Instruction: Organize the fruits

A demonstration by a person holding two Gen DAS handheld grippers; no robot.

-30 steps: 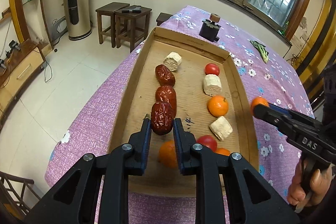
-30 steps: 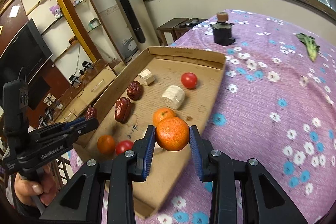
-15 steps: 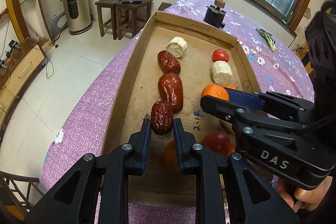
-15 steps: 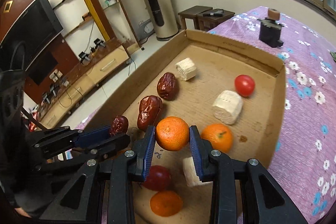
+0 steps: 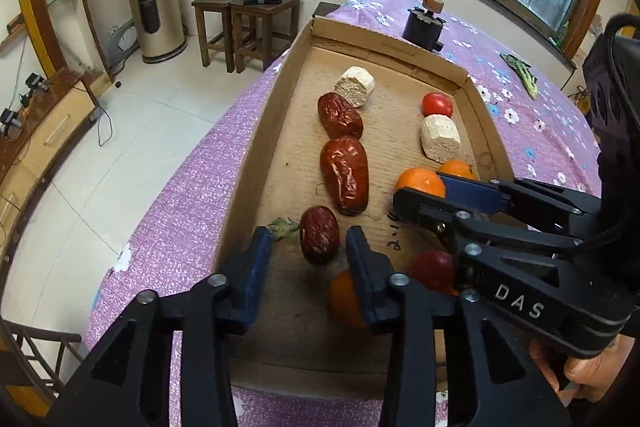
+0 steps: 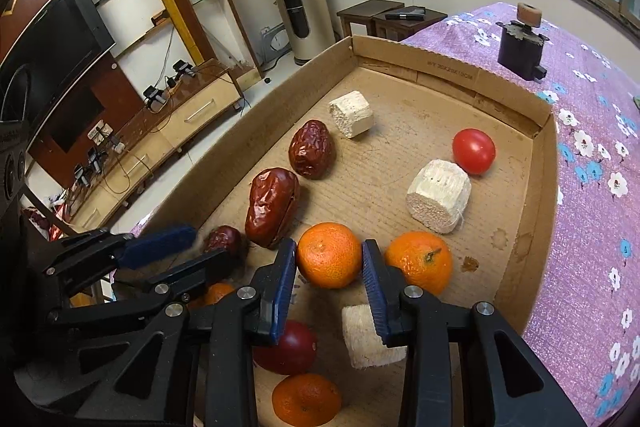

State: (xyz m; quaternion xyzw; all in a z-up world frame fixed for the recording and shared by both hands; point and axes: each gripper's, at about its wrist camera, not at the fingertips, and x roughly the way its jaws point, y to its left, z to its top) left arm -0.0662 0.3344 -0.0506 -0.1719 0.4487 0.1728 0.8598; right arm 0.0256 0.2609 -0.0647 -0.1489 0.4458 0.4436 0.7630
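Note:
A cardboard tray (image 5: 280, 99) (image 6: 452, 71) on the purple table holds red dates, oranges, red tomatoes and pale cut chunks. My left gripper (image 5: 308, 247) is open; a small red date (image 5: 319, 234) (image 6: 224, 239) lies on the tray floor between its fingers, below two larger dates (image 5: 345, 174) (image 5: 340, 115). My right gripper (image 6: 329, 267) is shut on an orange (image 6: 329, 254) (image 5: 420, 182) just above the tray, beside a second orange (image 6: 420, 262). The right gripper crosses the left wrist view (image 5: 416, 195).
A tomato (image 6: 474, 151) and a pale chunk (image 6: 438, 195) lie toward the tray's far right. Another chunk (image 6: 352, 114) is at the far end. A tomato (image 6: 286, 347), an orange (image 6: 306, 401) and a chunk (image 6: 364, 339) lie near. A dark holder (image 6: 520, 45) stands beyond the tray.
My left gripper has opened and let go of the small date, which now rests on the tray. My right gripper carried its orange over the tray, down beside the other orange.

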